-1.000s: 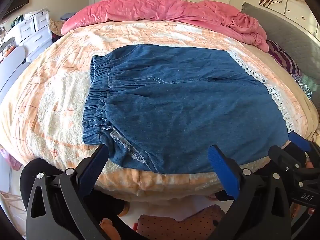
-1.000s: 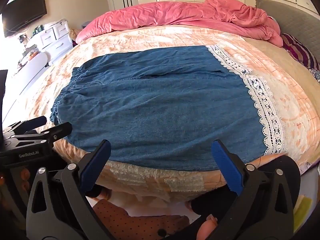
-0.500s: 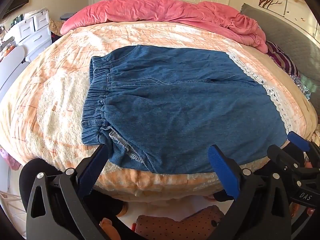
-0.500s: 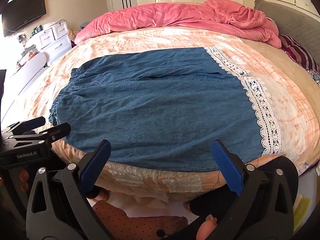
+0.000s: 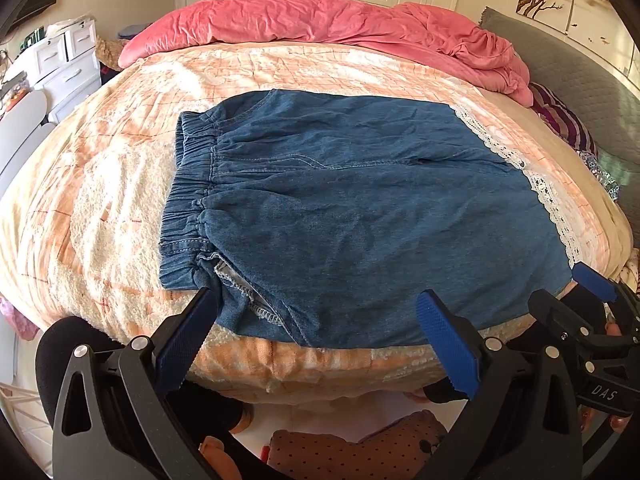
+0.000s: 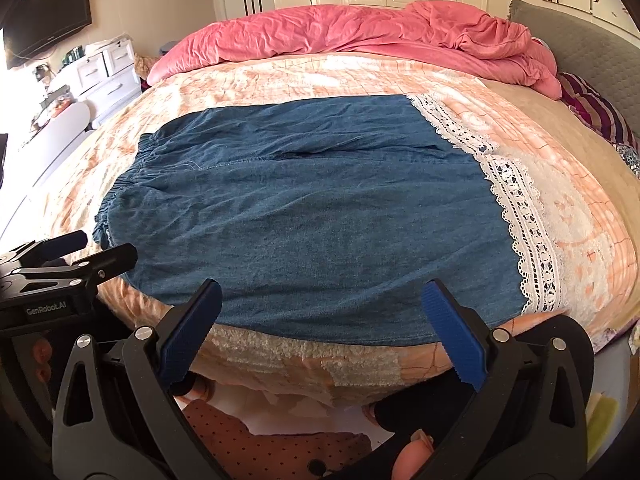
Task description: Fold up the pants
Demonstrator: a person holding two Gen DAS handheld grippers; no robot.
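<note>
Both grippers are edging slightly closer to the bed than a second ago, while the pants are lying unmoved. Jaws on the left gripper (image 5: 316, 320) and right gripper (image 6: 322, 312) are standing wide apart, gripping nothing, hovering at the near edge of the denim pants (image 5: 360, 220). These are lying flat on the peach blanket (image 5: 100, 200), elastic waistband (image 5: 188, 200) leftward, lace hem (image 6: 524, 220) rightward, a pink duvet (image 5: 320, 20) bunching beyond.

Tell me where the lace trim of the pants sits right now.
In both views the lace trim runs along the right end of the denim pants, lying flat on the peach blanket, toward the grey headboard.
</note>
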